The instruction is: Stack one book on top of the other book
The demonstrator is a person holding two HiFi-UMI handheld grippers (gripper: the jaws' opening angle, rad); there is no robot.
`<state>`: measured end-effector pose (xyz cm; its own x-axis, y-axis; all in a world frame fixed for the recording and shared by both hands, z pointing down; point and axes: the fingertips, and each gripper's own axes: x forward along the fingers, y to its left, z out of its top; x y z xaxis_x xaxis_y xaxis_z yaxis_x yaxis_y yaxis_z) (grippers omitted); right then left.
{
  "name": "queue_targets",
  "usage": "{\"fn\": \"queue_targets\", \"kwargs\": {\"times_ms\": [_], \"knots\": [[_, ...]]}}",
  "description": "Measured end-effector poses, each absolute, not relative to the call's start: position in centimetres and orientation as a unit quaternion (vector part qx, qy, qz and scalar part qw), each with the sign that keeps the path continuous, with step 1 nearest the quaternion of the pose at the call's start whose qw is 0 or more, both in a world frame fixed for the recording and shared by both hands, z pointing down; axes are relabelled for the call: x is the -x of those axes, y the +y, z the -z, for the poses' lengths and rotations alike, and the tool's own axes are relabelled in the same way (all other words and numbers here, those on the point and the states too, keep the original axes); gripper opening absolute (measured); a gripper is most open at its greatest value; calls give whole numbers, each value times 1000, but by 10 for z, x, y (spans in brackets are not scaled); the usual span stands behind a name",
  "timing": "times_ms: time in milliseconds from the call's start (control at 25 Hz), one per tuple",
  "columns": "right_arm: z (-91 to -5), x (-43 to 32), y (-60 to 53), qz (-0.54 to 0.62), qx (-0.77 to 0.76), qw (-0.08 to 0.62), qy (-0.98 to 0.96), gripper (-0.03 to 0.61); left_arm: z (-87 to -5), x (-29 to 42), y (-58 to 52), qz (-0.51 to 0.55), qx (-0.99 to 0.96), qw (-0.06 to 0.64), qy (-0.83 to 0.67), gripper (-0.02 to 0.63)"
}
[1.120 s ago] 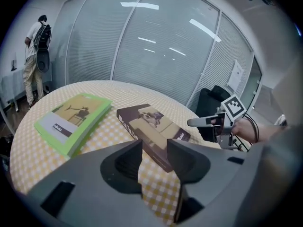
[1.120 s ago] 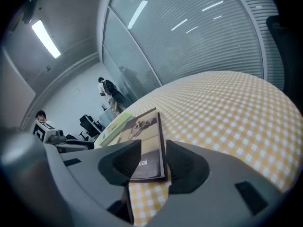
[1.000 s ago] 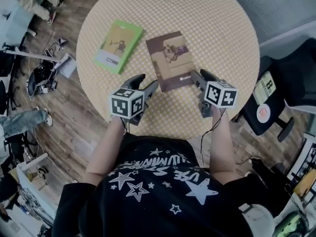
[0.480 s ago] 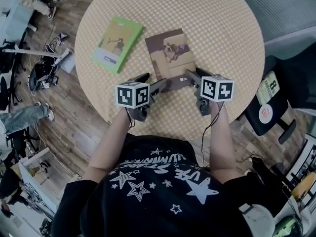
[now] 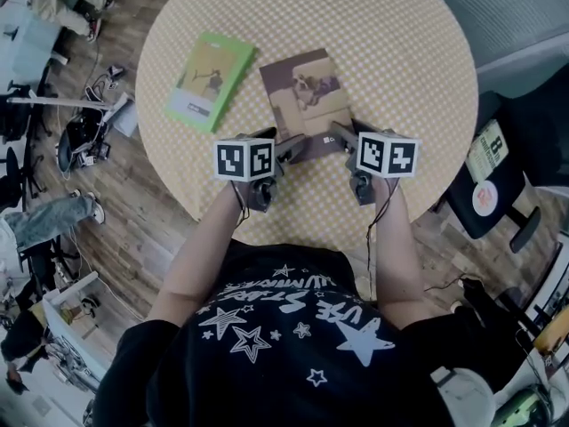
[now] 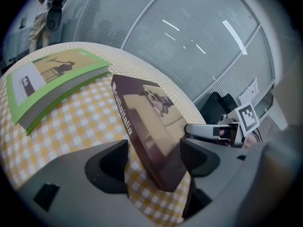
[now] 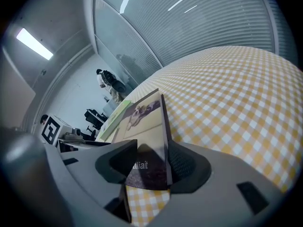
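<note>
Yellow-checked round table (image 5: 400,52), two books flat on it, near each other but apart. Green book (image 5: 211,80) toward the left, untouched. Brown book (image 5: 307,96) right of it, nearer the person; nothing is stacked.

Left gripper (image 5: 292,147) at the brown book's near left corner. In the left gripper view that corner fills the gap: spine against one jaw, cover against the other. Jaws closed down to the book's thickness, holding it.

Right gripper (image 5: 342,134) at the near right corner. Its own view shows the book edge-on between the pads, one pad on the cover, the other on the underside. Narrow gap, clamped on the book.

Both grippers point away from the person, marker cubes side by side. Cannot tell whether the near edge is clear of the cloth.
</note>
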<state>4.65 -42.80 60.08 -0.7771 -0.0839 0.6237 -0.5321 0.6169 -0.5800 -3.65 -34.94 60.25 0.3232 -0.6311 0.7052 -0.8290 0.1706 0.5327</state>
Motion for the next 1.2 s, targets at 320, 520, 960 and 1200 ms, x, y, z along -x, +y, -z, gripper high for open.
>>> {"fn": "queue_targets", "kwargs": {"times_ms": [320,520,960,1200], "knots": [[-594,-48,-422,-377,-215,278,-857,201,-604,36,-352,-111,-629,486,-597,293],[-584,-50,-413,-373,-238,262,-858,199,-594,39,-347,-93,-645,487,-582,278],[-533,-25,-384,-337,-257,234,-875,199,-549,67,-323,-54,-680,456,-572,276],[-502,6,-361,-321,-279,202,-882,199,-518,103,-308,-49,-706,432,-559,276]]}}
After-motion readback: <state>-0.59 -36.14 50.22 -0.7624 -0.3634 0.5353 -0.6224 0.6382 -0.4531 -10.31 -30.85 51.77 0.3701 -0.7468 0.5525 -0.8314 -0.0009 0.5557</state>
